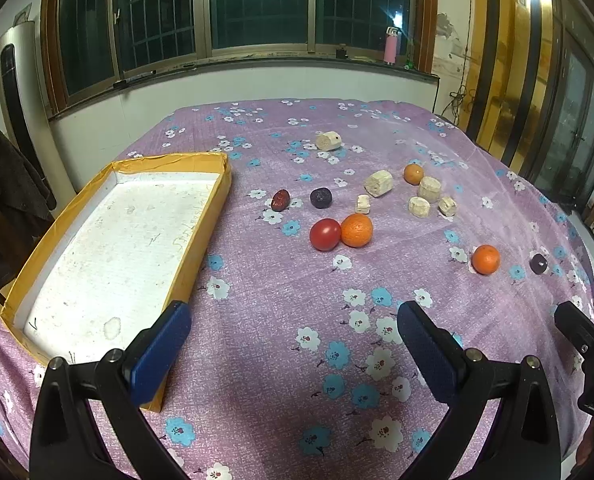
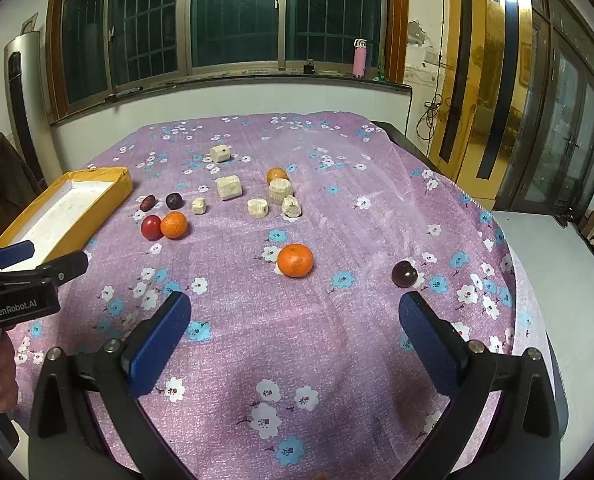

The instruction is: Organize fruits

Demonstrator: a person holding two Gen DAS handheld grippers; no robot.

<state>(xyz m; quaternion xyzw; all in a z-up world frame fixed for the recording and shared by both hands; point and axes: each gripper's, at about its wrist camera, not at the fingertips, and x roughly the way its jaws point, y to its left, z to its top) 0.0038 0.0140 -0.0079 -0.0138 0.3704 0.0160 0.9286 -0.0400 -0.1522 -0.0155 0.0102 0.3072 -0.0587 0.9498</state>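
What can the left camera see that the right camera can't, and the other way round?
Only the left wrist view shows the whole inside of the yellow tray, bare and white. Only the right wrist view shows the person's hand and the white floor beside the table. Both show three oranges, the red tomato, pale cork-like chunks, and both open tongs: left tongs and right tongs.

A matt purple floral cloth [image 1: 281,352] carries a glossy smooth red tomato [image 1: 325,234] and rough pale cork-like chunks [image 1: 379,183].
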